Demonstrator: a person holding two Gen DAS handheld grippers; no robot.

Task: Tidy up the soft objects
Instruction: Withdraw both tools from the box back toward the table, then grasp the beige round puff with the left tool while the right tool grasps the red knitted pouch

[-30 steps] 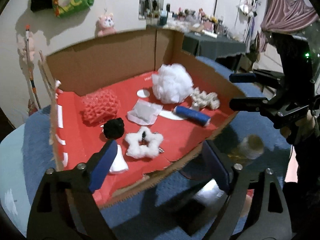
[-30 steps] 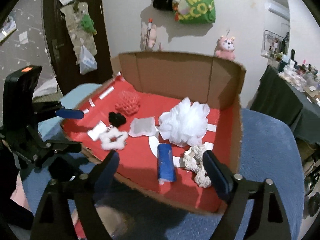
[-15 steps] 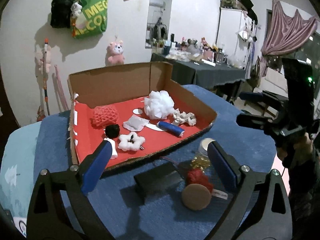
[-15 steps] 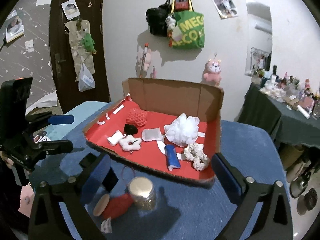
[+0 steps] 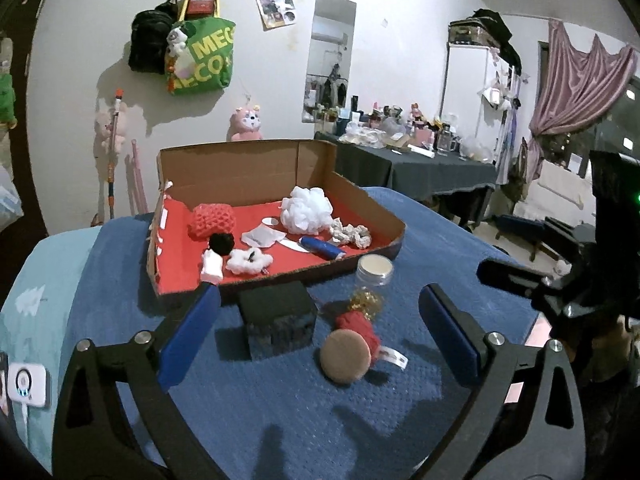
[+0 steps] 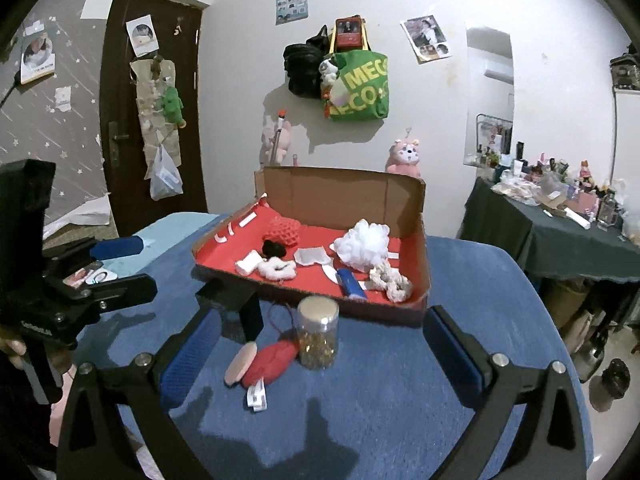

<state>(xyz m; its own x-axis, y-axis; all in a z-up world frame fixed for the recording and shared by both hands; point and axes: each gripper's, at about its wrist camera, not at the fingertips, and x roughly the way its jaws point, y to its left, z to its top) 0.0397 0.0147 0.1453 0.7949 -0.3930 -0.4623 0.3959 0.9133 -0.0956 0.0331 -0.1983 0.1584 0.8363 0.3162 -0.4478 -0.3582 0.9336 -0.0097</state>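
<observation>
Both claws wide, empty: left claw [image 5: 320, 332] opening, right claw [image 6: 320, 344] spread. Soft objects, e.g. white pouf [image 5: 306, 210], sit grouped in red-lined box [image 5: 384, 220] on blue table [image 5: 280, 400]; sorting looks mostly done.

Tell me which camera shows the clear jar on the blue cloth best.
The right wrist view. There the jar stands in full side profile, its clear wall showing gold bits inside and its lid on top. The left wrist view shows mainly the lid and upper wall of the jar; the red soft item covers its base.
</observation>
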